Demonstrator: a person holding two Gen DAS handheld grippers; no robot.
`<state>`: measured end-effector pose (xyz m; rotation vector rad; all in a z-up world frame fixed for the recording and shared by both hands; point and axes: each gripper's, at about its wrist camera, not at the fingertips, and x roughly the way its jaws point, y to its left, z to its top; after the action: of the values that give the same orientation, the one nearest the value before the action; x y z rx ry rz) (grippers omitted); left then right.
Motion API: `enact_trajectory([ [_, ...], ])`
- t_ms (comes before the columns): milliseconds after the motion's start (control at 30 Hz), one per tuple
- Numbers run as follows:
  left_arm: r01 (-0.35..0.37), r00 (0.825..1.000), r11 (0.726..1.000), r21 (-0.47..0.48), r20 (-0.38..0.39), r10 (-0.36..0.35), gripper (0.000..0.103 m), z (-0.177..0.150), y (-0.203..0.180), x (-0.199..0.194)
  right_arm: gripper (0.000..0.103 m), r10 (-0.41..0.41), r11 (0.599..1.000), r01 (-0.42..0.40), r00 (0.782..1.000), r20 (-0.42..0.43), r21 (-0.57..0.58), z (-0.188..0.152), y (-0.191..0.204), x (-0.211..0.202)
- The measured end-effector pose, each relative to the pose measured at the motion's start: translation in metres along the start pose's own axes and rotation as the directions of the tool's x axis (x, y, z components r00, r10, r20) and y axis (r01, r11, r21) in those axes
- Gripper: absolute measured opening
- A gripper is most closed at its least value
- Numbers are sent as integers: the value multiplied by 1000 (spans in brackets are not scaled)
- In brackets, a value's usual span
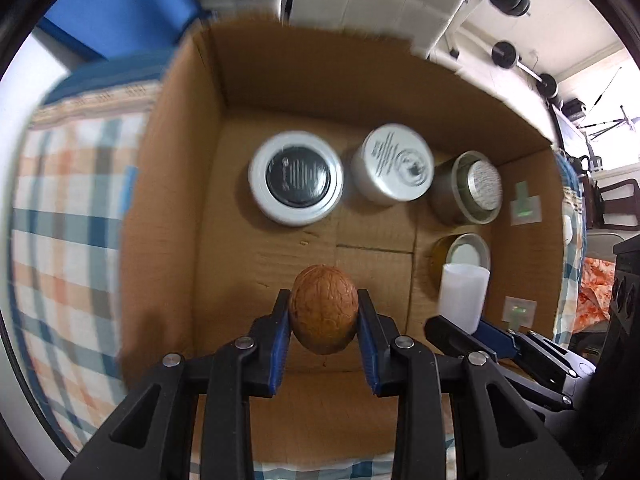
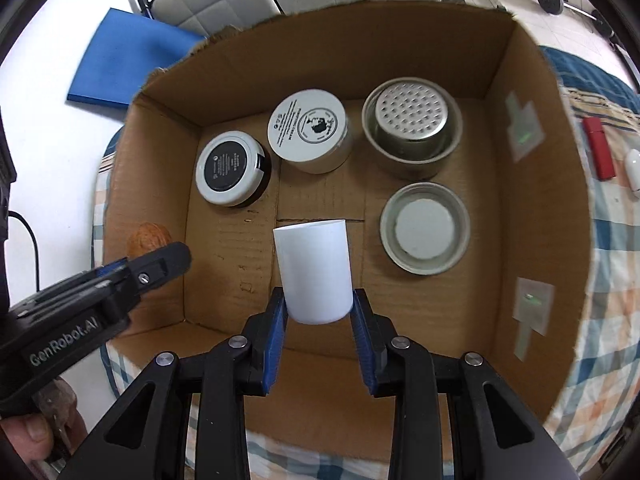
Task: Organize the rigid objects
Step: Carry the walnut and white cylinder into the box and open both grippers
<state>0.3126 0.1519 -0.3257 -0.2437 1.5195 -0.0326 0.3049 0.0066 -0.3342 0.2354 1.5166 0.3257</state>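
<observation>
My left gripper [image 1: 323, 312] is shut on a brown walnut [image 1: 323, 308] and holds it above the near part of an open cardboard box [image 1: 208, 208]. My right gripper [image 2: 318, 304] is shut on a white plastic cup [image 2: 314, 272], held over the box floor [image 2: 320, 200]. In the right wrist view the left gripper [image 2: 152, 264] and walnut [image 2: 148, 236] sit at the box's left wall. The cup also shows in the left wrist view [image 1: 464, 292].
In the box stand a black-lidded white jar [image 2: 232, 172], a white cream jar [image 2: 310, 130], a perforated metal tin [image 2: 412, 130] and a round metal lid [image 2: 424, 234]. The box rests on checked cloth [image 2: 600, 280]. A red stick [image 2: 598, 146] and a white object [image 2: 634, 168] lie at right.
</observation>
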Motion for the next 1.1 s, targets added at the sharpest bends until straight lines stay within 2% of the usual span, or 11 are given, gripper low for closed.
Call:
enact_trajectory([
  [133, -12, 997, 1000, 16, -74, 13, 28, 10, 3, 27, 34, -7, 1000, 8, 999, -43, 15, 12, 5, 24],
  [300, -5, 992, 1000, 2, -128, 5, 28, 15, 11, 47, 34, -17, 999, 20, 995, -99, 29, 21, 4, 49],
  [567, -9, 982, 1000, 2, -186, 9, 28, 16, 19, 67, 34, -33, 997, 43, 987, -156, 62, 31, -2, 79],
  [767, -16, 982, 1000, -1, -191, 15, 29, 21, 16, 72, 35, -43, 997, 54, 983, -178, 55, 32, -2, 93],
  [900, -10, 975, 1000, -17, -223, 6, 37, 27, 14, 69, 38, -67, 997, 74, 978, -198, 29, 31, 0, 94],
  [1100, -29, 979, 1000, -5, -200, 27, 57, 25, 11, 56, 56, -103, 995, 103, 975, -196, -8, 27, 10, 93],
])
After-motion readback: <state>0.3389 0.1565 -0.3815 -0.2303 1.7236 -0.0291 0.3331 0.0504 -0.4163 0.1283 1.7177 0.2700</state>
